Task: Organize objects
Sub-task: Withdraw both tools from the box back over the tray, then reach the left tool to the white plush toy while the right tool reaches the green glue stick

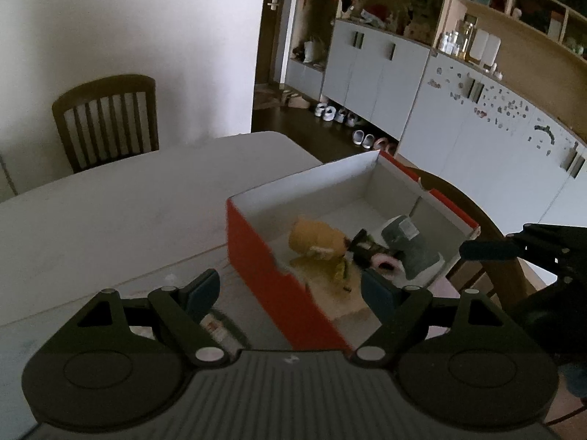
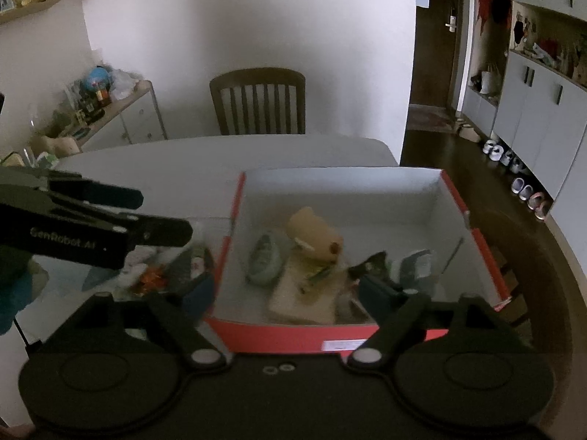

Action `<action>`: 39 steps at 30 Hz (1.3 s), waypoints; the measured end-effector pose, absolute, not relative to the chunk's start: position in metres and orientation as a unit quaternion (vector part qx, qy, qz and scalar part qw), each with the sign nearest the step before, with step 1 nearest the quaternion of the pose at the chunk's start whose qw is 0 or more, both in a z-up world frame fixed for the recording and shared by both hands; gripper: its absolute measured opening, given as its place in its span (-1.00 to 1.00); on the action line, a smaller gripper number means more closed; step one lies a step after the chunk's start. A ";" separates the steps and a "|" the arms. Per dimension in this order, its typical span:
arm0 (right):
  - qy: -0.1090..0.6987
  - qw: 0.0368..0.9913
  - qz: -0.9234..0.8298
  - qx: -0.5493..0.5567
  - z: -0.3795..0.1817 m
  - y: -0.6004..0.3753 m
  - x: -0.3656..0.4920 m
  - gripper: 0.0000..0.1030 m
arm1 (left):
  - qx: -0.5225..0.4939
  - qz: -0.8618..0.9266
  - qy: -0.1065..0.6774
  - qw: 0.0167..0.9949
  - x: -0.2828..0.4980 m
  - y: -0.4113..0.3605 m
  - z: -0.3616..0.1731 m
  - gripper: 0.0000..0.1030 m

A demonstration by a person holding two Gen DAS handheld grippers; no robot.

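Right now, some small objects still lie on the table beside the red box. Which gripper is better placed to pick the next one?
Left. The left gripper hangs open just above the loose objects, on the box's left. The right gripper, open and empty, faces into the red box.

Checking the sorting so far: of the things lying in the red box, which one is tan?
The rounded plush toy near the middle of the red box is tan. Beside it lie a grey-green rounded item and a grey item with a white label.
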State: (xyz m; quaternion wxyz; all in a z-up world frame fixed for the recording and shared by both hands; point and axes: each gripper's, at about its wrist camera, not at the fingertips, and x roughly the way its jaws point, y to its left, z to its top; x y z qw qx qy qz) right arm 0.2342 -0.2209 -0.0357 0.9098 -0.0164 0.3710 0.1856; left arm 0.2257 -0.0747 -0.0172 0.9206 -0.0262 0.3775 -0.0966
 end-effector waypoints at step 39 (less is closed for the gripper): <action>0.442 0.881 0.168 -0.020 -0.095 -0.057 0.260 0.92 | -0.027 -0.048 0.417 0.907 0.176 0.087 -0.124 0.99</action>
